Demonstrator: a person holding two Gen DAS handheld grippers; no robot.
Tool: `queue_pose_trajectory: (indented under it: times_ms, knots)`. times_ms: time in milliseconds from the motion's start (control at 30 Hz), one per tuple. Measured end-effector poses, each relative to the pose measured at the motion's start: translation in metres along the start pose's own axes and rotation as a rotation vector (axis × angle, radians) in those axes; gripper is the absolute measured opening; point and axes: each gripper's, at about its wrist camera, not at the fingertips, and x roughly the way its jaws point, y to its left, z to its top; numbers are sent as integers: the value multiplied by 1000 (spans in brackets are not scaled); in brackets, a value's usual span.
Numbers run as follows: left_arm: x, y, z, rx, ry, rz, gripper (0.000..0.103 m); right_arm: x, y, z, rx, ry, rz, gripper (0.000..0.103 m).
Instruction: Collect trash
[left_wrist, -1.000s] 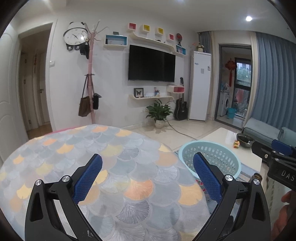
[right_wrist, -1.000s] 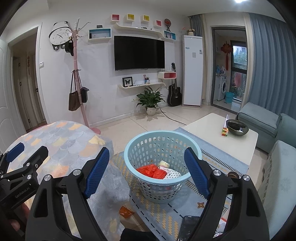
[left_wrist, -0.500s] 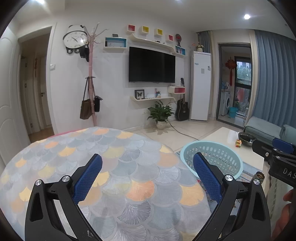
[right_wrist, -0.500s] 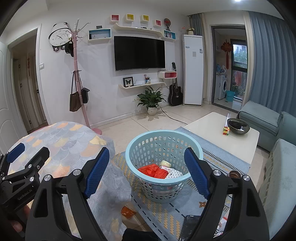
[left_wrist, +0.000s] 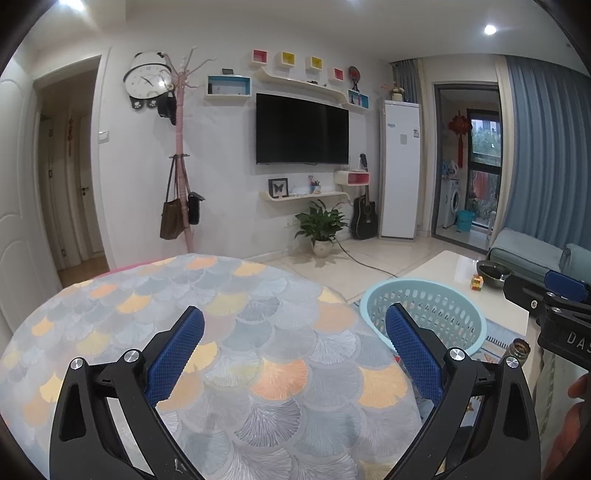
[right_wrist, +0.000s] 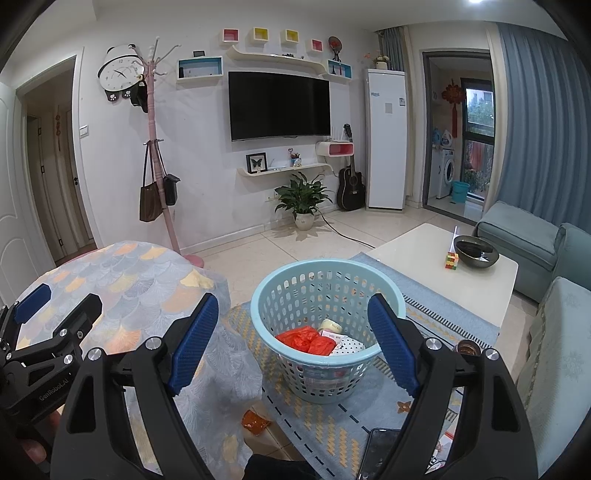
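A light blue plastic basket (right_wrist: 295, 280) stands on the rug; it also shows in the left wrist view (left_wrist: 424, 295). Inside lie red crumpled plastic (right_wrist: 306, 339), a white roll and paper pieces. An orange wrapper (right_wrist: 255, 421) lies on the floor by the table's cloth. My left gripper (left_wrist: 293, 347) is open and empty above the round table (left_wrist: 236, 295). My right gripper (right_wrist: 293, 341) is open and empty, held above the basket's near side. Each gripper shows at the edge of the other's view.
The round table has a fan-patterned cloth (right_wrist: 129, 280). A white coffee table (right_wrist: 424, 251) holds a dark bowl (right_wrist: 475, 251) and a coloured cube (right_wrist: 451, 260). A blue sofa (right_wrist: 554, 314) is at right. A phone (right_wrist: 380, 450) lies on the rug.
Both grippers have lifted and tilted up slightly; the basket and table sit lower in both views. Both stay open and empty.
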Motion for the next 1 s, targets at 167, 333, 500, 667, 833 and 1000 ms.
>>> queue_pose_trajectory:
  times_ms: [167, 333, 500, 667, 833, 1000]
  knots:
    - [0, -1, 1, 0, 5, -3, 95, 0, 0, 0, -1, 1, 0, 79]
    - [0, -1, 1, 0, 6, -3, 95, 0, 0, -1, -1, 6, 3, 79]
    - [0, 1, 2, -4, 5, -2, 95, -1, 0, -1, -1, 4, 3, 79]
    - [1, 1, 2, -1, 8, 3, 95, -1, 1, -1, -1, 3, 2, 79]
    - [1, 6, 4, -26, 15, -1, 95, -3, 2, 3, -6, -3, 4, 79]
    - [2, 10, 4, -46, 20, 0, 95, -9, 4, 3, -11, -11, 4, 79]
